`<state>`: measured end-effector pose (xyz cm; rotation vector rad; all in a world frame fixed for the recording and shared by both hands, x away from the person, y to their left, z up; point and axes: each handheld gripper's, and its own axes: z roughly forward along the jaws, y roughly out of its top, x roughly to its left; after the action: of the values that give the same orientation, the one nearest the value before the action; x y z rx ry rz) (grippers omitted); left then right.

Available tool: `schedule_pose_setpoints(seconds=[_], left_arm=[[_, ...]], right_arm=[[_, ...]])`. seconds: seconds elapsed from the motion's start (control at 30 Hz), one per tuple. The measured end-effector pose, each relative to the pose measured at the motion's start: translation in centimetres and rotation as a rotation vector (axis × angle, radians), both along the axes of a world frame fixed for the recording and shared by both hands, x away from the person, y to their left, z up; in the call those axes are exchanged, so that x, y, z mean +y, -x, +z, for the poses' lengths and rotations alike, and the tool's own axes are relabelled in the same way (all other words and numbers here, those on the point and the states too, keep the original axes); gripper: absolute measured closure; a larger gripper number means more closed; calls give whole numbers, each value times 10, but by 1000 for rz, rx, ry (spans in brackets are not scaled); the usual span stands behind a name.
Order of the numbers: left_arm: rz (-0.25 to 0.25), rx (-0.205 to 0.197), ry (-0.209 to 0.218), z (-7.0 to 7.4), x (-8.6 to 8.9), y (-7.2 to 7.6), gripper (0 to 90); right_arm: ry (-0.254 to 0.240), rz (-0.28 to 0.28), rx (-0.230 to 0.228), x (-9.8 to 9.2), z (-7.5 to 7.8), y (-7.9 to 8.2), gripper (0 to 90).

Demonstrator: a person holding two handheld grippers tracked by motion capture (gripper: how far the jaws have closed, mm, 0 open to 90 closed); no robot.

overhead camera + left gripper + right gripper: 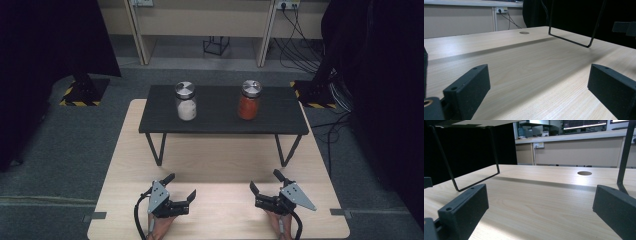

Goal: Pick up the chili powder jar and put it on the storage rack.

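Two glass jars with metal lids stand on a low black shelf (220, 120): one with white contents (185, 101) at the left, one with orange-red contents (249, 100) at the right. My left gripper (181, 186) rests open near the table's front edge, nothing between its jaws. My right gripper (266, 182) lies open beside it, also with nothing in it. In the left gripper view the open gripper (539, 86) faces bare wood and a wire leg (574, 41) of the shelf. In the right gripper view the open gripper (540, 206) faces the shelf's left leg (461, 186).
The light wooden table (220, 160) carries the shelf on thin wire legs (156, 149). A round cable hole (584, 173) sits in the tabletop. Dark curtains flank both sides, and cables (300, 40) hang at the back right near a stand base (312, 95).
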<state>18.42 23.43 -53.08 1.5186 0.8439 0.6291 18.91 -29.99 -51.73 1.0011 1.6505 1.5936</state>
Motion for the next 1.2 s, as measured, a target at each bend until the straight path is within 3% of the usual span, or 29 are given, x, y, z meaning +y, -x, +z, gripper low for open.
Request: schedule_pose_setpoints(seconds=[1.2], left_arm=[[6,2,20,-2,2,0,34]], right_arm=[[-4,11,3,-2,0,-2,2]])
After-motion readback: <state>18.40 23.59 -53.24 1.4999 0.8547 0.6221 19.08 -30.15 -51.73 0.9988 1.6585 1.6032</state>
